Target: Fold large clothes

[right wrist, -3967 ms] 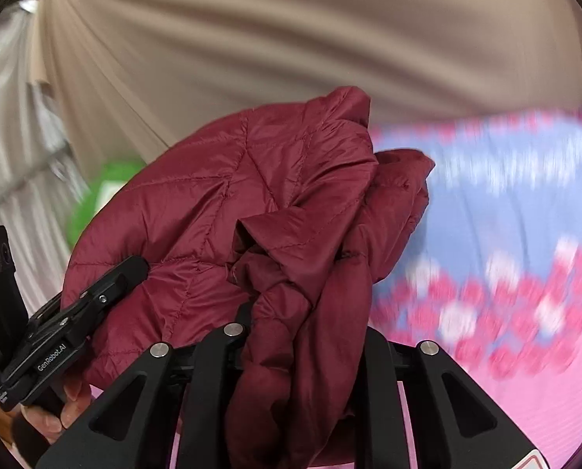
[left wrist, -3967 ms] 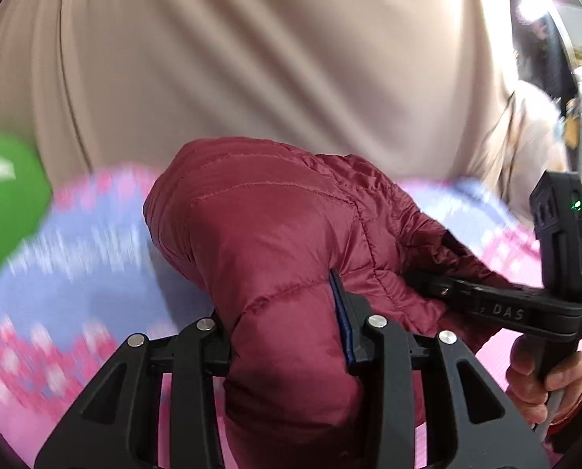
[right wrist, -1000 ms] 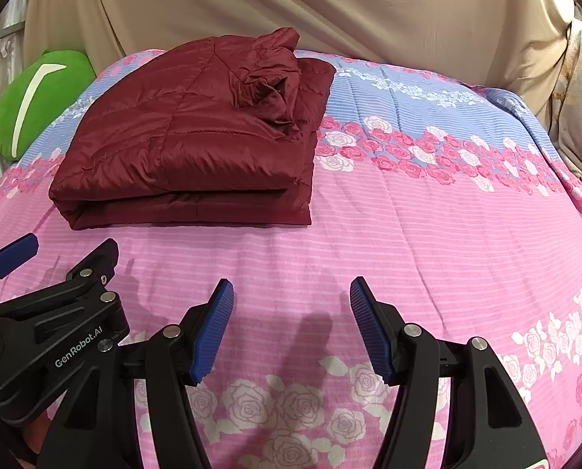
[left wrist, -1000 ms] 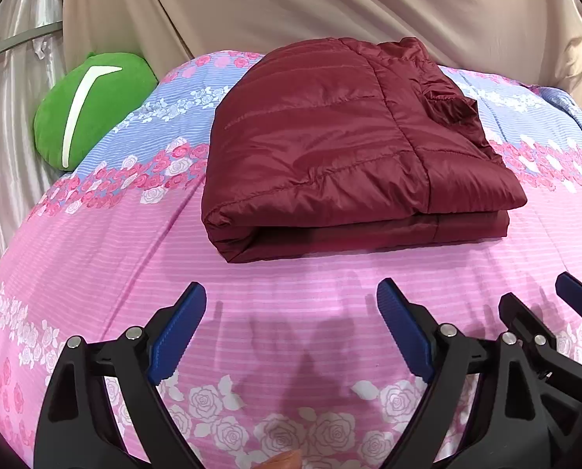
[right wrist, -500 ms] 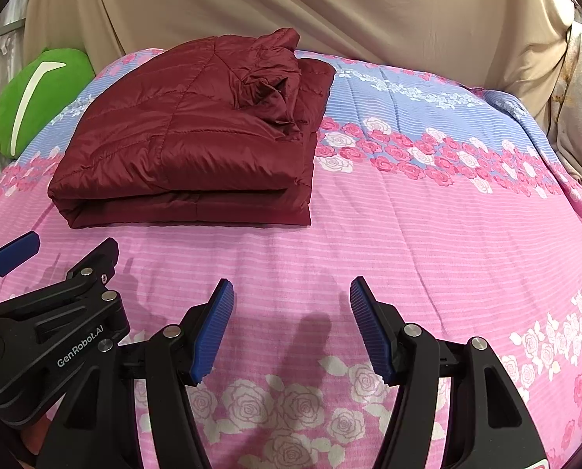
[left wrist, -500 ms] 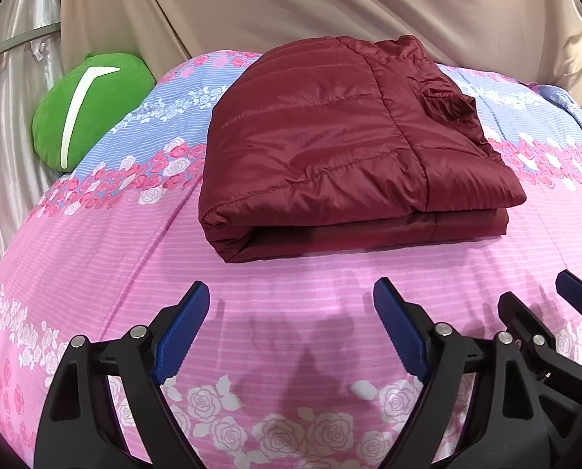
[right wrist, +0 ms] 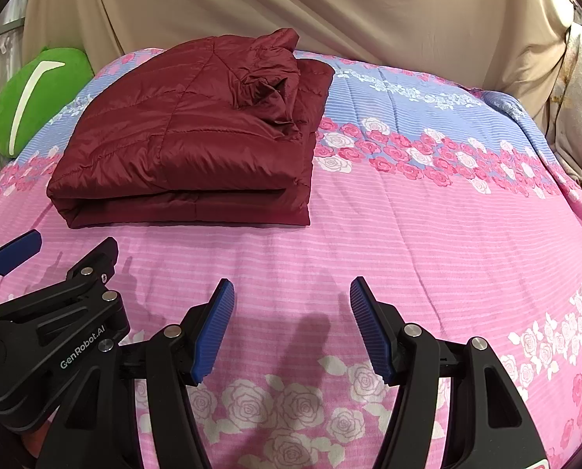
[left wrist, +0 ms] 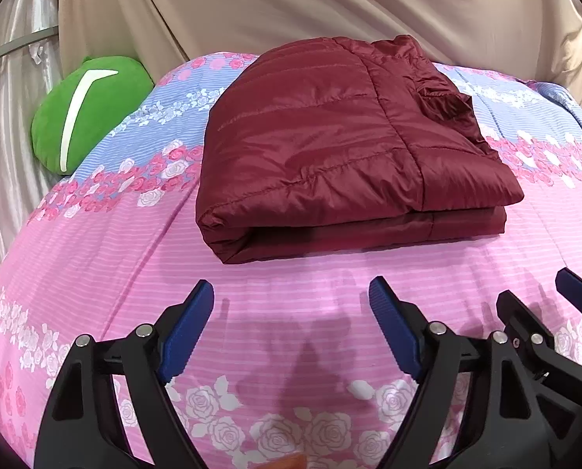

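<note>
Far left: green pillow (left wrist: 83,113) against the curtain (left wrist: 330,4), at the bed's (left wrist: 95,258) edge. Next over, maroon jacket (left wrist: 330,148) folded into a flat stack on the pink-and-blue floral cover, left of centre from the right wrist, collar bunched up on top at the far side. Down front, left gripper (left wrist: 291,312) wide open, holding nothing, hovering short of the jacket's near fold. Just beside it, right gripper (right wrist: 291,312) also spread open and empty, over bare pink sheet, well clear of the jacket.
</note>
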